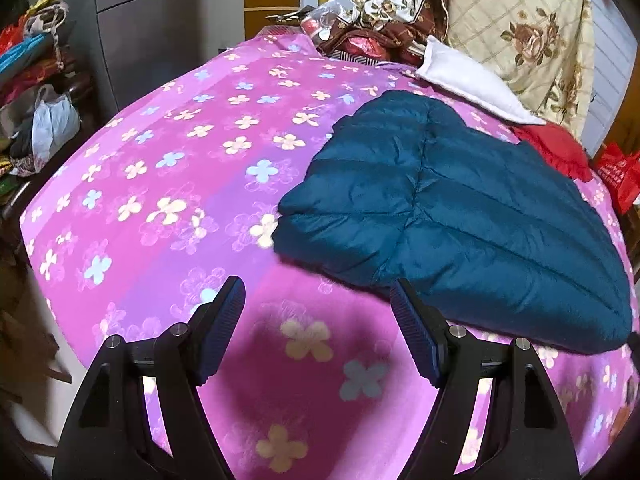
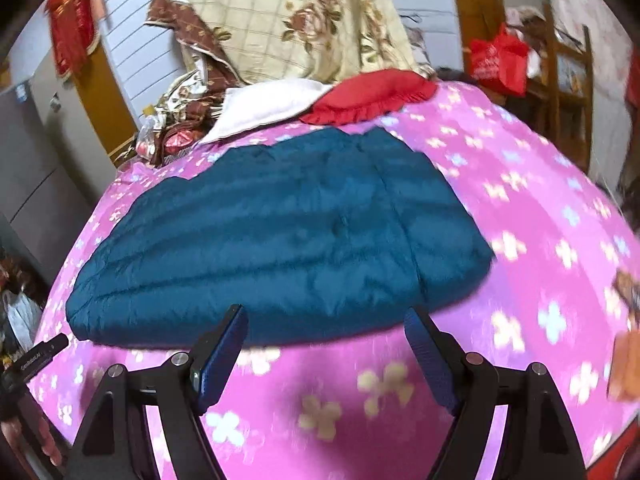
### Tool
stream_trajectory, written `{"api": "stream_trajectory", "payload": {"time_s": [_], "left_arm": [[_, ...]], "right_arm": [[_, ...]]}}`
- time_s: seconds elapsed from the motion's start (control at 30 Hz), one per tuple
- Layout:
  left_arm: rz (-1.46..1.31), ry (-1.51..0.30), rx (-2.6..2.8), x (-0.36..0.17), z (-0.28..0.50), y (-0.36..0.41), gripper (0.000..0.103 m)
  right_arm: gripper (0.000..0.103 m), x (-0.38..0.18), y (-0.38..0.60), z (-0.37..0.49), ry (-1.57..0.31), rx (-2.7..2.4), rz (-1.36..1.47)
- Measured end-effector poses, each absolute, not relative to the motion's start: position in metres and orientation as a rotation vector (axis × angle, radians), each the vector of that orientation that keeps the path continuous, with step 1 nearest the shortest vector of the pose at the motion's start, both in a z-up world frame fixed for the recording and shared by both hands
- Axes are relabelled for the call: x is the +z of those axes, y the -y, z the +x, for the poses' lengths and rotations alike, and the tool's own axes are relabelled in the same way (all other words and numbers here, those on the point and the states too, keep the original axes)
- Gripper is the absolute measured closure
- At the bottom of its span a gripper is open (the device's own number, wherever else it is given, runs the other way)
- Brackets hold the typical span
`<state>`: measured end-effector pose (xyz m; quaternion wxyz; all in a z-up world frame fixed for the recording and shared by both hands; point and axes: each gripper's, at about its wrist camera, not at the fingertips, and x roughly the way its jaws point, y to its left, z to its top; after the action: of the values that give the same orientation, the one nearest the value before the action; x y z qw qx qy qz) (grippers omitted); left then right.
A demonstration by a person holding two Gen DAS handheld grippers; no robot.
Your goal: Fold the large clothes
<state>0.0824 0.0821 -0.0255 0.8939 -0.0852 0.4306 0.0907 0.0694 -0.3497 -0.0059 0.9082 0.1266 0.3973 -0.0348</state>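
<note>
A teal quilted down jacket [image 1: 452,216] lies folded flat on a pink flowered bedspread [image 1: 168,168]. In the right wrist view the jacket [image 2: 280,240] spreads across the middle of the bed [image 2: 540,240]. My left gripper [image 1: 318,292] is open and empty, above the bedspread just left of the jacket's near edge. My right gripper [image 2: 326,320] is open and empty, above the bedspread at the jacket's near edge. Neither gripper touches the jacket.
A white pillow [image 1: 472,84], a red cushion [image 2: 372,96] and a cream floral quilt [image 2: 304,20] are piled at the head of the bed. Bags and clothes [image 1: 36,92] are heaped left of the bed. A red bag [image 2: 498,60] hangs on a wooden chair.
</note>
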Motion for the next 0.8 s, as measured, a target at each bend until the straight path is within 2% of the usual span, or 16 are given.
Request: {"api": "stream_trajectory", "payload": {"time_s": [0.2,0.43,0.8], "left_arm": [[-0.109,-0.915,0.176,-0.045,0.120,-0.064,0.027],[-0.075,-0.939,0.192,-0.060,0.141,-0.055,0.027],[-0.069,-0.887,0.133,-0.025,0.089,-0.047,0.027]], "right_arm": [[0.024,-0.040,0.363,0.131,-0.892,-0.129,0.194],[0.022,-0.056,0.366,0.154,-0.927,-0.103,0.159],[0.022,-0.036,0.372,0.107,-0.908,-0.096,0.218]]}}
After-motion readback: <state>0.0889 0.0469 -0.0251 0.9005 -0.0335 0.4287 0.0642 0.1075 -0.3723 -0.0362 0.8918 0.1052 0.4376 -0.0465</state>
